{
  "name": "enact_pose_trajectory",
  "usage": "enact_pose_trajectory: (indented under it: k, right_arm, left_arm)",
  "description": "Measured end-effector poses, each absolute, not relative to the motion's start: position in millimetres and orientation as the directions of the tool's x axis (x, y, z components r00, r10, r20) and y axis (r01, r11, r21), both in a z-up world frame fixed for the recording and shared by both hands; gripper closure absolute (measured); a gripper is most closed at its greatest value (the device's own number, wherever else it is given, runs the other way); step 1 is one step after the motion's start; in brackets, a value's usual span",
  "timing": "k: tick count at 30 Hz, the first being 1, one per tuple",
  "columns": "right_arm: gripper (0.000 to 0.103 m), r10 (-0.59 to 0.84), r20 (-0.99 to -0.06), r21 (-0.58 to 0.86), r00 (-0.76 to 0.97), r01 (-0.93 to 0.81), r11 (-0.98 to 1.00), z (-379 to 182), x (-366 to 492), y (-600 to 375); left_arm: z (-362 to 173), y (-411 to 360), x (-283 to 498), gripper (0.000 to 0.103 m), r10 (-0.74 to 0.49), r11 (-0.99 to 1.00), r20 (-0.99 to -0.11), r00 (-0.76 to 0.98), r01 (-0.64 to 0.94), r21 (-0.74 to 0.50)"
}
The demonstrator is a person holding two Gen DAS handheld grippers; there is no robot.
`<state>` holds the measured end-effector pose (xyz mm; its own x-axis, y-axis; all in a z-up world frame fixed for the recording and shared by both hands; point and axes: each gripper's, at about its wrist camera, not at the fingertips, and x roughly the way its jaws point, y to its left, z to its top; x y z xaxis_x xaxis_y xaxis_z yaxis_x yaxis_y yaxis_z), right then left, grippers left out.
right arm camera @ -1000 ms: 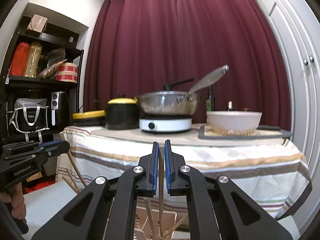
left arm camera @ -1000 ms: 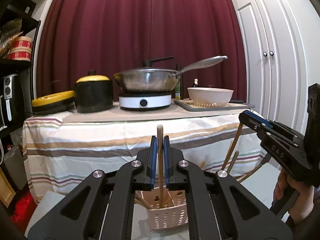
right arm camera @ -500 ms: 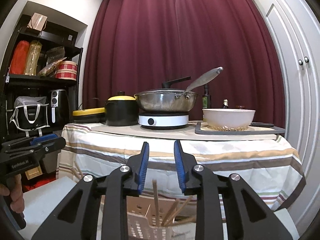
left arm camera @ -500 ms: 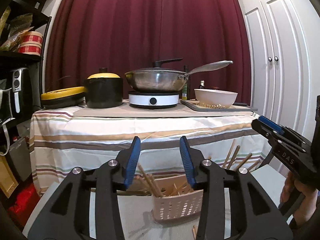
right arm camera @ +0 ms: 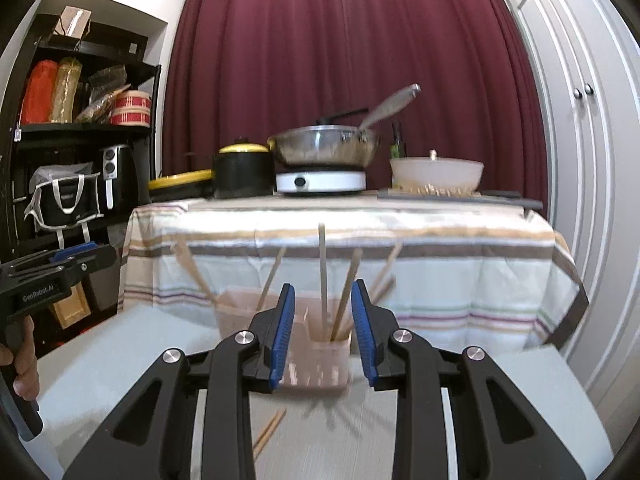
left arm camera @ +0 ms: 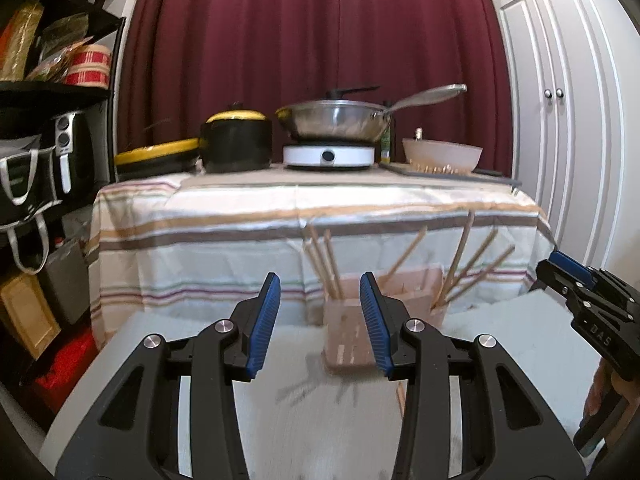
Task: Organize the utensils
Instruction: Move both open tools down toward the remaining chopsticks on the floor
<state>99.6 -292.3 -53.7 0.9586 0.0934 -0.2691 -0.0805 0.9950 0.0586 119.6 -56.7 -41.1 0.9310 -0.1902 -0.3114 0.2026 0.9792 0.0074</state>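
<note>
A pink perforated utensil basket (left arm camera: 347,330) stands on the white tabletop (left arm camera: 304,432) with several wooden chopsticks (left arm camera: 322,265) leaning in it. It also shows in the right wrist view (right arm camera: 316,364), with chopsticks (right arm camera: 322,276) upright inside. My left gripper (left arm camera: 320,322) is open and empty, held back from the basket. My right gripper (right arm camera: 323,334) is open and empty, just short of the basket. Loose chopsticks (right arm camera: 269,431) lie on the tabletop in front of the basket.
Behind stands a table with a striped cloth (left arm camera: 248,232), holding a black pot (left arm camera: 236,142), a wok on a hob (left arm camera: 332,120) and a white bowl (left arm camera: 442,154). A black shelf unit (right arm camera: 76,160) is at left, white cabinet doors (left arm camera: 560,120) at right.
Both grippers opened and let go of a chopstick each into the basket. Both have since pulled back and up from the basket.
</note>
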Motion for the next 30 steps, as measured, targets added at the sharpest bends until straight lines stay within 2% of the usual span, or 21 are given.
enact_pose_trajectory:
  k: [10, 17, 30]
  right_arm:
    - [0.073, 0.094, -0.387, 0.053, 0.917, -0.079, 0.995, -119, 53, -268]
    - [0.073, 0.102, -0.437, 0.046, 0.894, -0.091, 0.995, -151, 29, -253]
    - [0.073, 0.157, -0.519, 0.056, 0.84, -0.15, 0.987, -187, 11, -226]
  left_arm:
    - [-110, -49, 75, 0.062, -0.123, 0.984, -0.42, 0.899, 0.165, 0.065]
    - [-145, -33, 52, 0.062, -0.099, 0.988, -0.481, 0.871, 0.143, 0.055]
    - [-181, -17, 26, 0.063, -0.081, 0.992, -0.541, 0.837, 0.123, 0.042]
